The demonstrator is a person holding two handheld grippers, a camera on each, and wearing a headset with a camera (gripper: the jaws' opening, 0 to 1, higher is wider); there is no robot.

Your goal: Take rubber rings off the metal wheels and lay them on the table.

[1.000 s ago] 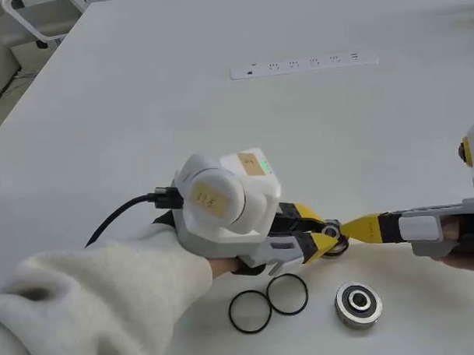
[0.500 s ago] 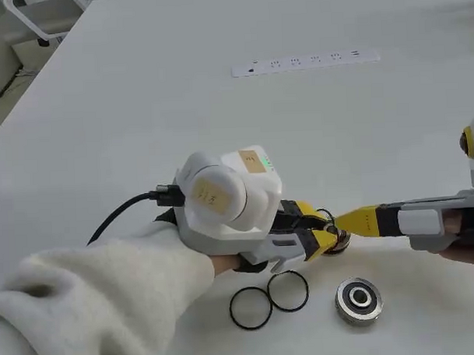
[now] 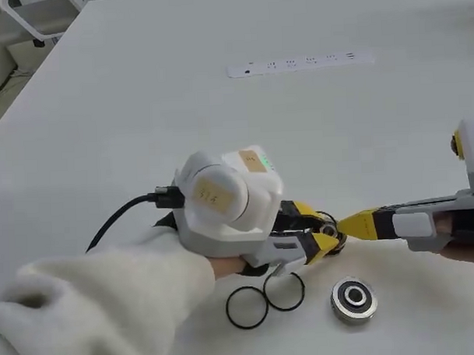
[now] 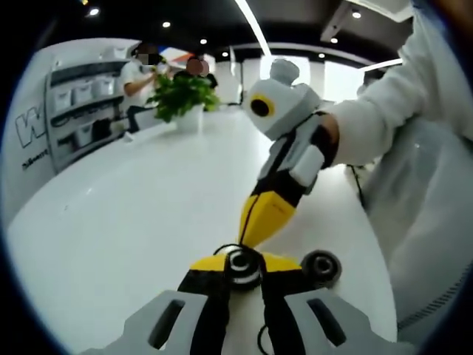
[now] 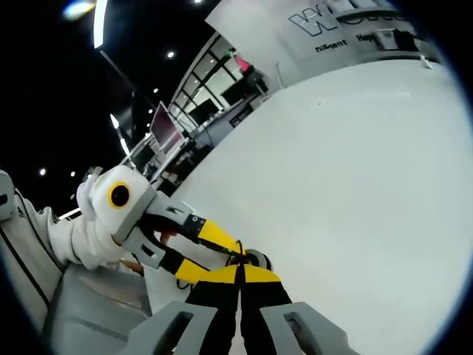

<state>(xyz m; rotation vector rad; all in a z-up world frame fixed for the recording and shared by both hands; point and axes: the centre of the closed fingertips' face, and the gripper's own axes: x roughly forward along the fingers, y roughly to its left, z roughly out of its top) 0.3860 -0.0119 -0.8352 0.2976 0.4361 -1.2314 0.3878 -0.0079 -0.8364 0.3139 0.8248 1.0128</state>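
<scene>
My left gripper (image 3: 329, 234) (image 4: 242, 259) is shut on a small metal wheel (image 3: 336, 243) (image 4: 242, 269), held just above the table. From the right, my right gripper (image 3: 343, 227) (image 5: 240, 271) meets it tip to tip, its jaws shut on the wheel's thin black rubber ring (image 3: 325, 216), which stands up as a loop off the wheel. Two loose rubber rings (image 3: 247, 308) (image 3: 284, 291) lie side by side on the table below the left gripper. A bare metal wheel (image 3: 354, 299) (image 4: 321, 266) lies flat to their right.
A white power strip (image 3: 299, 63) lies far back on the white table (image 3: 141, 111). A black cable (image 3: 118, 217) runs left from the left gripper. People and a plant (image 4: 181, 92) stand beyond the table's far end.
The rubber ring now stands up as a loop above the held wheel; one second ago it did not show. Both grippers have barely moved, and the head view has shifted slightly.
</scene>
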